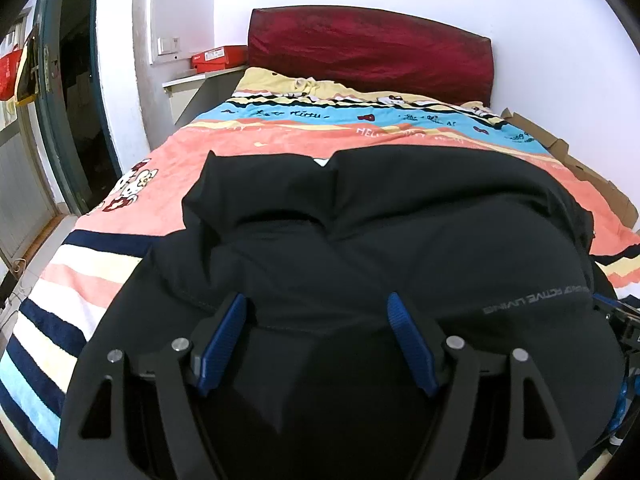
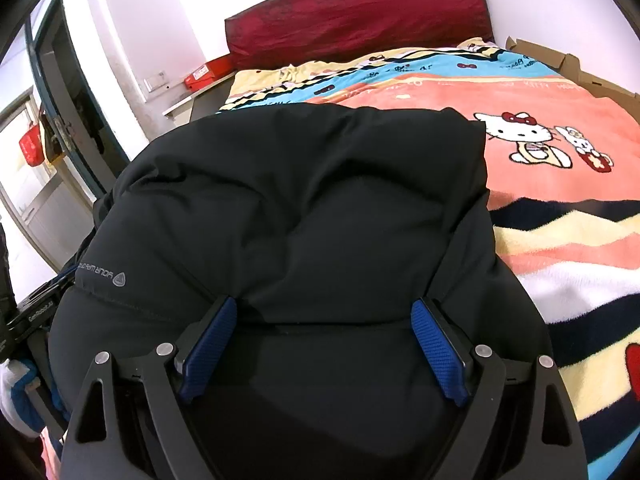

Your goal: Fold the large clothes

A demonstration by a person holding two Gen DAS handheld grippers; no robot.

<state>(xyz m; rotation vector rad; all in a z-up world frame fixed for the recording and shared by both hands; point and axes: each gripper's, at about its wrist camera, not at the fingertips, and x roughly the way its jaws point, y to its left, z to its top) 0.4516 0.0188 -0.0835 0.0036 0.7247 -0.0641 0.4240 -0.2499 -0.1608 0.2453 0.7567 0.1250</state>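
Black padded jacket (image 1: 380, 220) heaped on striped cartoon blanket (image 1: 280, 136), spread over bed with dark red headboard (image 1: 368, 56) at far end. Left gripper (image 1: 316, 308) spread wide, blue pads (image 1: 224, 336) either side of a puffy fold, fabric bulging between them; pinch cannot be told. Right gripper (image 2: 324, 312) likewise splayed, pads (image 2: 436, 344) flanking jacket's near edge. Red box (image 1: 218, 56) on ledge beside headboard. Cardboard (image 2: 560, 60) along blanket's far side.
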